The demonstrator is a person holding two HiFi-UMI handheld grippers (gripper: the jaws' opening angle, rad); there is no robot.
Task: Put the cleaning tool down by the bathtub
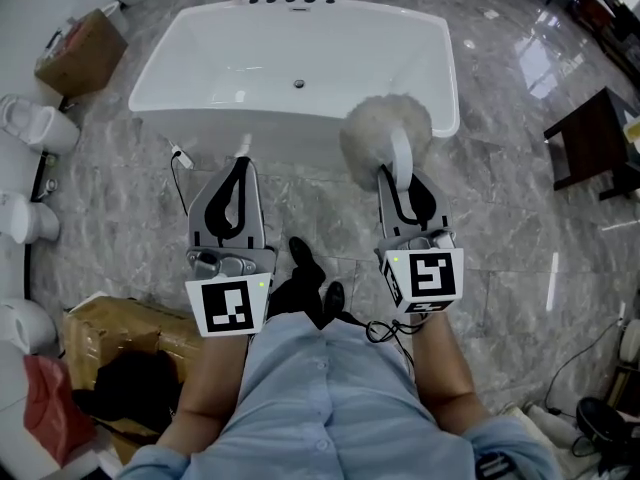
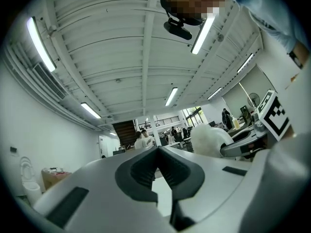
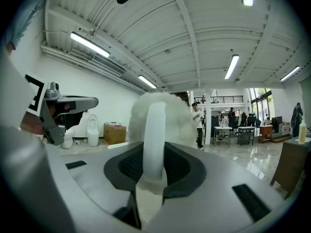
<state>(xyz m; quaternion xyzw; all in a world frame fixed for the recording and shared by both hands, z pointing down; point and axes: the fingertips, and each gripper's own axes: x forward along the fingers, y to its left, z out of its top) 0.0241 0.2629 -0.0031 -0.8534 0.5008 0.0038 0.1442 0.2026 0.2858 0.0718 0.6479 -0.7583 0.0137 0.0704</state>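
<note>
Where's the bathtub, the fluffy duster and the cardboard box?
Bathtub (image 1: 250, 58), head view, on its bare inside.
Duster (image 1: 365, 138), head view, on its fluffy head.
Box (image 1: 85, 48), head view, on its top.

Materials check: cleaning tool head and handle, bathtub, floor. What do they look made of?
The cleaning tool has a fluffy off-white fibre head, maybe microfibre or wool. Its handle is smooth white, probably plastic. The bathtub is seamless glossy white: acrylic or enamel, cannot tell which. The floor is grey, veined and polished, with light reflections: marble or marble-look tile.
</note>
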